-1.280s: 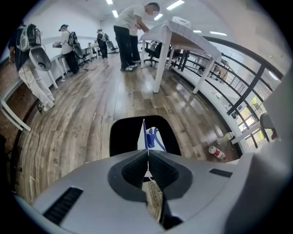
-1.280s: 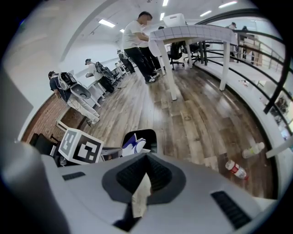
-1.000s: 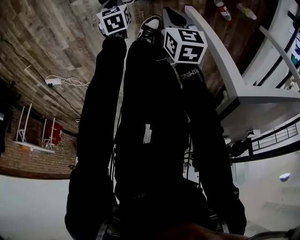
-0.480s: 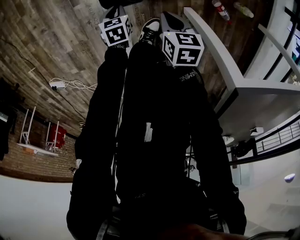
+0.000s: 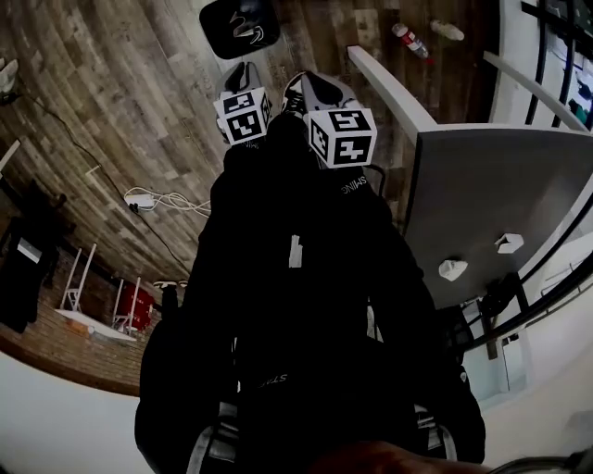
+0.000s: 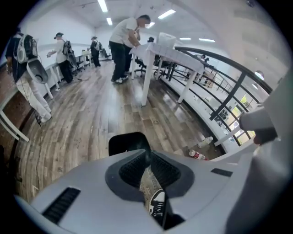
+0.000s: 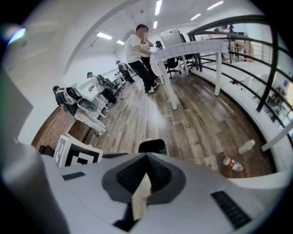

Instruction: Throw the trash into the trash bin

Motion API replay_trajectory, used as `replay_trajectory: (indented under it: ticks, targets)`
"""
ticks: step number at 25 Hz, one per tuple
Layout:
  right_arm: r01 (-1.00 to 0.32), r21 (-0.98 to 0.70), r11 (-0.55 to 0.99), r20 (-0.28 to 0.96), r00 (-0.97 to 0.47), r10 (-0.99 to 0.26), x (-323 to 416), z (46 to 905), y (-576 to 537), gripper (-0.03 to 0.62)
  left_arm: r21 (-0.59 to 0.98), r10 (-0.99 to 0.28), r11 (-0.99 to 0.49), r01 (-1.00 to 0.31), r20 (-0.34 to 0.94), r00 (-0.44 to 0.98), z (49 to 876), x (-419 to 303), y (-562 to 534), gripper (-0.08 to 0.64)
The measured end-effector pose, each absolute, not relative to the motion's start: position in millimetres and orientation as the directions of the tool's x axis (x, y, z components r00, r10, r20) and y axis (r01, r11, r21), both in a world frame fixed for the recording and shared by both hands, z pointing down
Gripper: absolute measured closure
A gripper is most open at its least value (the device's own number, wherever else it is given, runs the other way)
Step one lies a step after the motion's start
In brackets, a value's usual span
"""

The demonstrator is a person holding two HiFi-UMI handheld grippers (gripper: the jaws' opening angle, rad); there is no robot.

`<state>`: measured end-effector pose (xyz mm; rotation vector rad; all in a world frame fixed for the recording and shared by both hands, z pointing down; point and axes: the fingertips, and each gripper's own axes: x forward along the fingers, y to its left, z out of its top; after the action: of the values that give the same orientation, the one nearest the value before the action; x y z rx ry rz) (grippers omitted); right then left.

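- The person's black-sleeved arms reach forward and down side by side, close together, each hand carrying a grey gripper that points steeply at the floor.
- The left gripper has just been opening its jaws. They stand a narrow slit apart with nothing between them, and only floor and a black-and-white sneaker show through the gap.
- The right gripper has its jaws closed together at the tips and is empty.
- The black plastic trash bin stands on the wood-plank floor just beyond both grippers' tips, straight ahead of the left one.
- The clear plastic bottle with a red label lies on its side on the floor, well to the right of the bin. In the head view its long axis runs on a diagonal from upper left to lower right.
- The pale plastic bottle lies just beside it, also on its side, its long axis nearly parallel to the first. I cannot tell which way either cap points.
- Both bottles rest near the white table, past its slanted leg.
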<state>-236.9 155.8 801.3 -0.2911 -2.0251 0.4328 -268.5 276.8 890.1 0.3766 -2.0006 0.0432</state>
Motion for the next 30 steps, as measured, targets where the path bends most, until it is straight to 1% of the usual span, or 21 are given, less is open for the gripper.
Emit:
replay_trajectory:
  ticks: [4,9,13,17,23,30]
  targets:
    - [0.026,-0.437,0.899,0.767,-0.511,0.388,-230.4,748.4,155.9,0.577,0.083,-0.258,0.926,-0.367,0.851,-0.457,831.9,-265.9,264.8,0.532]
    - [0.054,-0.434,0.899,0.729,-0.565,0.386,-216.8,688.8,152.6,0.578,0.028,-0.285,0.885,-0.466,0.823,-0.492,762.9,-258.7,244.9,0.549]
    - [0.050,-0.427,0.903,0.699,-0.616,0.364,-188.3,639.1,135.7,0.577,0.036,-0.335,0.857,-0.514,0.797,-0.502,710.7,-234.6,223.2,0.557]
    - [0.023,-0.429,0.903,0.655,-0.680,0.329,-149.9,587.3,105.3,0.578,0.070,-0.420,0.821,-0.566,0.746,-0.517,648.5,-208.2,185.8,0.558]
    - [-0.084,-0.394,0.915,0.612,-0.766,0.193,-95.9,518.0,44.8,0.578,0.097,-0.556,0.695,-0.712,0.701,-0.447,573.9,-161.1,123.3,0.558]
    - [-0.307,-0.348,0.886,0.601,-0.798,-0.041,2.4,472.2,-33.8,0.578,0.174,-0.678,0.544,-0.821,0.667,-0.308,520.3,-79.9,35.6,0.558]
